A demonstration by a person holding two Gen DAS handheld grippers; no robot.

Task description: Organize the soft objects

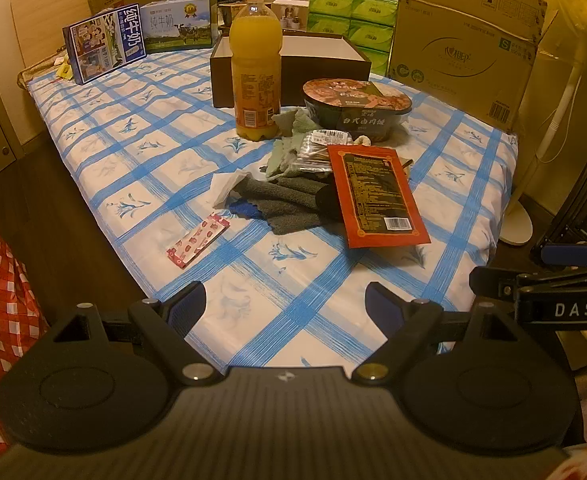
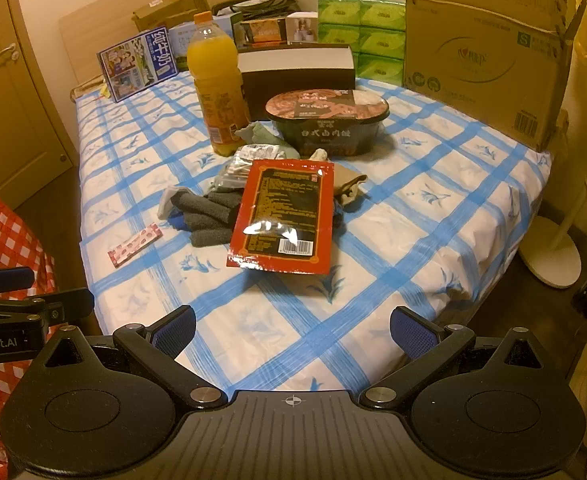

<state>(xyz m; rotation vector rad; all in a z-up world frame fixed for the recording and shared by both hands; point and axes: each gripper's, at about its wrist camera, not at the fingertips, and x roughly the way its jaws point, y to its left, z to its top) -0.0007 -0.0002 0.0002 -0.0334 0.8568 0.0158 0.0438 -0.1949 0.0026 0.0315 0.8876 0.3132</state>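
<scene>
A pile of soft things lies mid-bed: a dark grey cloth (image 1: 289, 202) (image 2: 213, 216), a pale green cloth (image 1: 289, 148) (image 2: 259, 134), a white tissue (image 1: 227, 186) and a bit of blue cloth (image 1: 245, 209). A red snack packet (image 1: 377, 196) (image 2: 283, 216) lies partly over them. A brown cloth (image 2: 347, 184) peeks out on the right. My left gripper (image 1: 285, 300) is open and empty over the near edge of the bed. My right gripper (image 2: 293, 328) is open and empty beside it.
On the blue-checked bed (image 1: 133, 152) stand an orange juice bottle (image 1: 255, 68), a noodle bowl (image 1: 357, 106), an open dark box (image 1: 317, 56), milk cartons (image 1: 105, 42), green tissue packs (image 1: 353, 20) and a big cardboard box (image 1: 465, 40). A pink strip packet (image 1: 197, 240) lies near left. A fan stand (image 2: 549, 256) is on the floor at right.
</scene>
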